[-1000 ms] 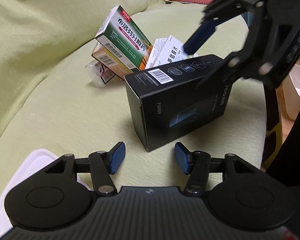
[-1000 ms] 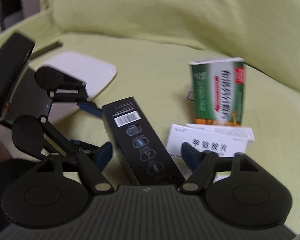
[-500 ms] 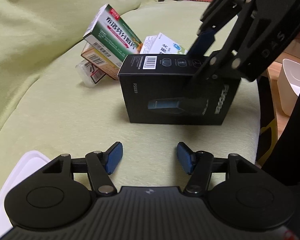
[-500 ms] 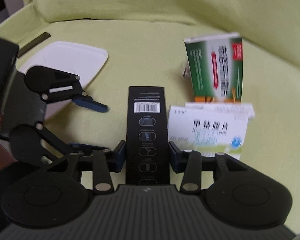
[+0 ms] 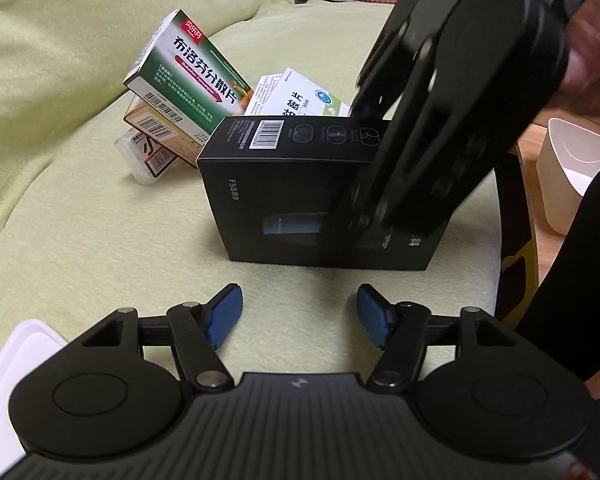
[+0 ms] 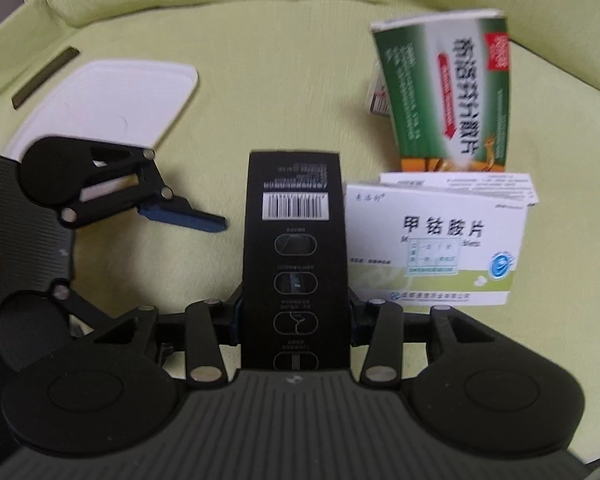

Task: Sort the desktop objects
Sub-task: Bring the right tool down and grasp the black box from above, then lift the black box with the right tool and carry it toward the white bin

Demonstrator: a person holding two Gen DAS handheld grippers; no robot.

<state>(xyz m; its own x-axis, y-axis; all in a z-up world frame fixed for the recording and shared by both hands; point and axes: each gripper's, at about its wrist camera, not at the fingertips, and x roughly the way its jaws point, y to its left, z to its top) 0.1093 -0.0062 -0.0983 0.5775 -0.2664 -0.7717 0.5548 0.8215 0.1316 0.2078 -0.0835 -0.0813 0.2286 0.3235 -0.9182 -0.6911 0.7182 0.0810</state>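
Note:
A black box (image 5: 284, 200) (image 6: 295, 256) stands on its long edge on the green cushion. My right gripper (image 6: 295, 314) is shut on the box, its blue pads pressed to both narrow sides; in the left wrist view it comes down over the box's right half (image 5: 440, 128). My left gripper (image 5: 299, 316) is open with nothing between its fingers, just in front of the box; its one blue finger (image 6: 184, 216) shows left of the box. A green medicine box (image 5: 188, 68) (image 6: 448, 96) leans behind. A white medicine box (image 6: 436, 244) (image 5: 296, 96) lies beside the black one.
A white tray lid (image 6: 112, 100) (image 5: 16, 360) lies on the cushion by my left gripper. An orange box (image 5: 160, 132) and a clear packet (image 5: 148, 156) sit under the green one. A white bin (image 5: 568, 172) stands past the cushion's right edge. A person's hand (image 5: 592, 40) holds the right gripper.
My right gripper has closed on the black box, which turned from an angle to square with the fingers. My left gripper stayed open and drew back slightly.

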